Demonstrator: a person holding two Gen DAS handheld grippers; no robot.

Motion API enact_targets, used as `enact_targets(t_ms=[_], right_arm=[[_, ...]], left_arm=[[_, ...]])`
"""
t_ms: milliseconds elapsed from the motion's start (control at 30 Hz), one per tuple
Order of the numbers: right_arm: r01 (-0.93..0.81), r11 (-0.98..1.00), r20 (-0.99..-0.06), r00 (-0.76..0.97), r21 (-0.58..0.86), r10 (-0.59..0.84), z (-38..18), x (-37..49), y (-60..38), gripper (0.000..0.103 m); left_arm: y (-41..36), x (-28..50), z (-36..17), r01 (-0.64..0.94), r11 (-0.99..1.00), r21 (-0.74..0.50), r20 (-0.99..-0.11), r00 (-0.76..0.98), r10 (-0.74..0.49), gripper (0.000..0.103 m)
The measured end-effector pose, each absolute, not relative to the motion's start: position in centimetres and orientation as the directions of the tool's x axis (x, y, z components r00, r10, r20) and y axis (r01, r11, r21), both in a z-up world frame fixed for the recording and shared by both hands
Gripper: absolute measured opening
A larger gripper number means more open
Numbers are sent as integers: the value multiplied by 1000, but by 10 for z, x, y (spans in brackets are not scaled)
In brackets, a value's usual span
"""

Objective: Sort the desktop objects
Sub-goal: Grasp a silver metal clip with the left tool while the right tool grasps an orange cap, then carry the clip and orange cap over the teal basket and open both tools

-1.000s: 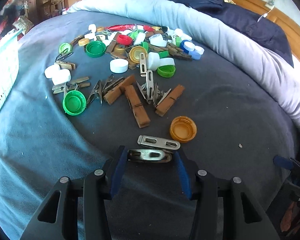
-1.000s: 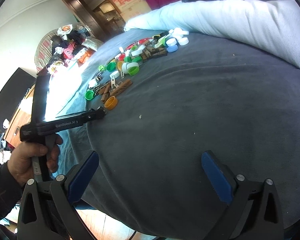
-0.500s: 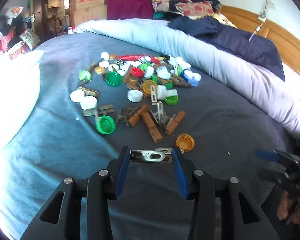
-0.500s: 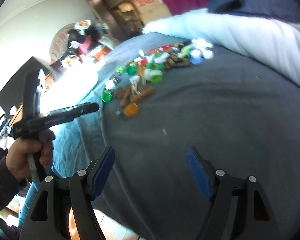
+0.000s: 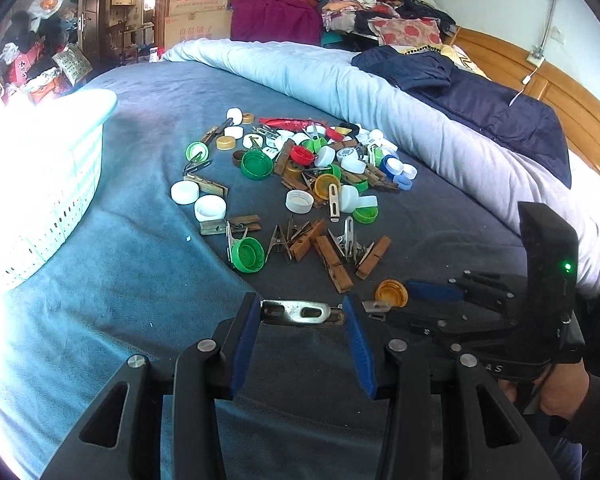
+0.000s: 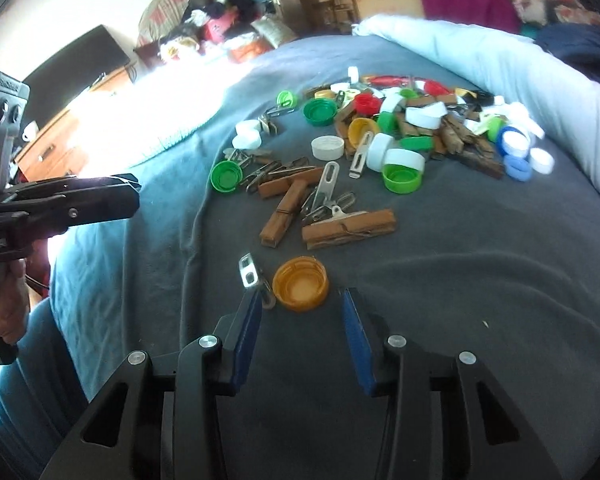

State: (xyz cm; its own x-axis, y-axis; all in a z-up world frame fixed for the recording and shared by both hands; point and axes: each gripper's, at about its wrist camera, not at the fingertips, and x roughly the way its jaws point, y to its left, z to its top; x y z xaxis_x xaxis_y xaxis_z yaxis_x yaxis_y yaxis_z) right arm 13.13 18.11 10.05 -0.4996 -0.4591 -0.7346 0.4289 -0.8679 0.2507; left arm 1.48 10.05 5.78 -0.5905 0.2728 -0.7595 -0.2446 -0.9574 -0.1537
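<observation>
Gripping metal clip in left gripper jaws

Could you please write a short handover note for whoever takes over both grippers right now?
Left gripper: shut on a metal clip, held crosswise between the pads and lifted off the bed.
Right gripper: nothing between the pads; its jaws have just been closing, just short of the orange cap, with a second metal clip by its left finger.
White basket: on the bed's left side; its contents cannot be seen in the glare.
Done: one clip picked up.
Left: likely drop it off, then take the orange cap, then the pile of caps and clothespins.
</observation>
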Motion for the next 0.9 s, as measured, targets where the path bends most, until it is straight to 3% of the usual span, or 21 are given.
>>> enact_targets(t_ms=[100,200,567,900], right_arm=[[430,-874,-746,-502,224,-438,98,125,176,41],[420,-879,-746,-505,227,-434,100,125,178,29],[356,-897,-687,-583,263,-433,154,137,205,29],[450,-855,-589,-629,257,-508,242,101,160,29]], left_arm=[[98,13,58,-245,-957,-158,-759,-590,276,44],[95,13,61,-245,-956,-160,-753,-597,279,44],[64,24,91,-234,-958,-162,-693,-664,280,44],[0,28,145,-157,-979,-127,-609,-767,202,44]])
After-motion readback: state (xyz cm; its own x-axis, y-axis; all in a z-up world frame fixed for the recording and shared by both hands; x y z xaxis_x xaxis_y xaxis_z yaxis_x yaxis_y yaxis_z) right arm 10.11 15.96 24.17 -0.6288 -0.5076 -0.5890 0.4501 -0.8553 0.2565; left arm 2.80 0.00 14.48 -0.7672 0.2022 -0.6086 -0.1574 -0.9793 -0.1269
